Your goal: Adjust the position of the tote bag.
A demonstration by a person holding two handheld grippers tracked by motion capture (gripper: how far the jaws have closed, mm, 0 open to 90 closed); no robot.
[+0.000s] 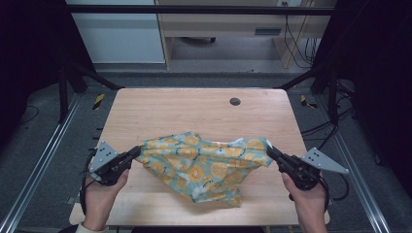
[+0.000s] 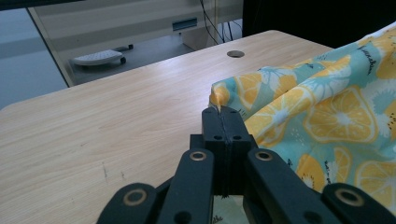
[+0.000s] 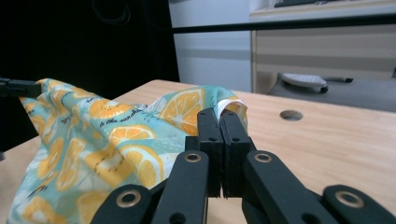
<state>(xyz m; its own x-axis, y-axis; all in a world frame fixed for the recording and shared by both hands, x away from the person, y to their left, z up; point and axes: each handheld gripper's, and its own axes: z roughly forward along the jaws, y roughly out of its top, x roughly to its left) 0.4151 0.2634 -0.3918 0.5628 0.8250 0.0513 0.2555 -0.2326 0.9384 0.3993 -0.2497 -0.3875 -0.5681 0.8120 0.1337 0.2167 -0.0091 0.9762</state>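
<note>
Both the left gripper (image 1: pixel 137 154) and the right gripper (image 1: pixel 268 151) are clenched on opposite corners of the orange-print cloth (image 1: pixel 204 165), which sags crumpled between them over the near table (image 1: pixel 170 107), so spreading it flat seems barely begun

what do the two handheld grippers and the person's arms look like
Both the left gripper and the right gripper are matte black, with two flat rectangular jaws on linkage arms pinned by brass-ringed pivots. Each carries a grey three-cornered plate dotted with small holes, and a black cable loops off each handle. A pale sleeve cuff shows at the left wrist; the hands wear no gloves.
</note>
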